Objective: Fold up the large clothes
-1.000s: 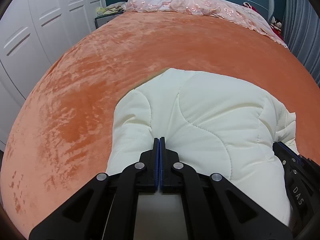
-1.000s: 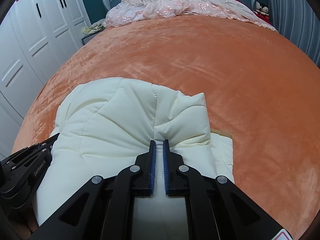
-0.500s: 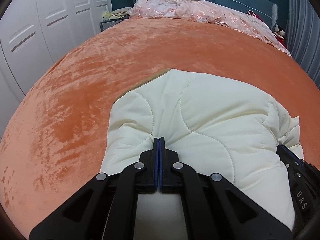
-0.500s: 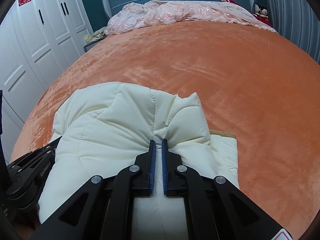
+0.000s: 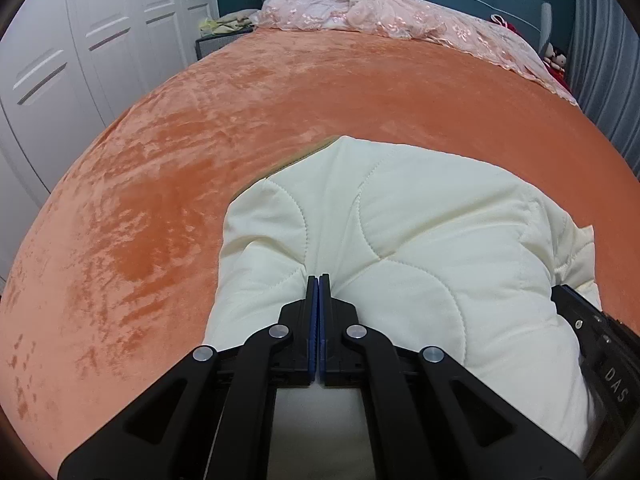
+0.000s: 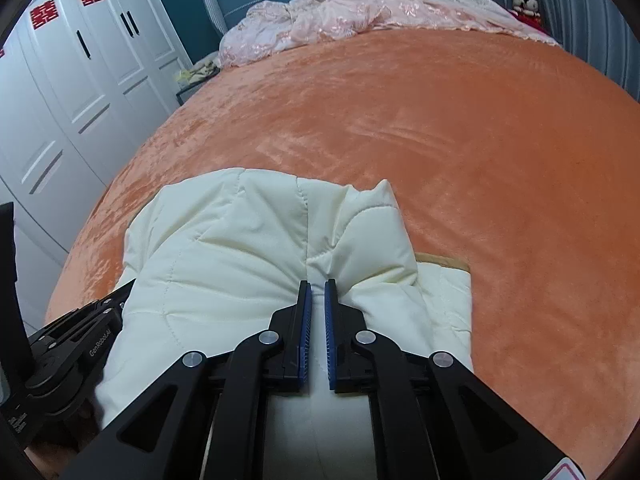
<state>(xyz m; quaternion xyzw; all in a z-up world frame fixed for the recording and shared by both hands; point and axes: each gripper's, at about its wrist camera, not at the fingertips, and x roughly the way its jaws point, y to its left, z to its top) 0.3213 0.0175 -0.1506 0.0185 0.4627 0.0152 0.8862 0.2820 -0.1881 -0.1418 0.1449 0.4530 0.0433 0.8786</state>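
Two tools grip one cream quilted jacket [image 5: 400, 248] that lies bunched on an orange bed [image 5: 160, 184]. In the left wrist view, the left tool [image 5: 318, 280] sits at lower center, its blue-padded fingers [image 5: 313, 320] pressed nearly together on a pinch of the jacket's near edge. The jacket fills the lower middle and right of that frame, and the right tool's black body shows at the lower right edge. In the right wrist view, the right tool [image 6: 317, 284] at lower center clamps a thicker fold of the jacket [image 6: 240, 240], with a narrow strip of fabric between its fingers. The left tool's body appears at lower left. A pink lace blanket [image 6: 340, 16] is heaped at the top of the frame, and white wardrobes [image 6: 80, 68] fill the upper left.
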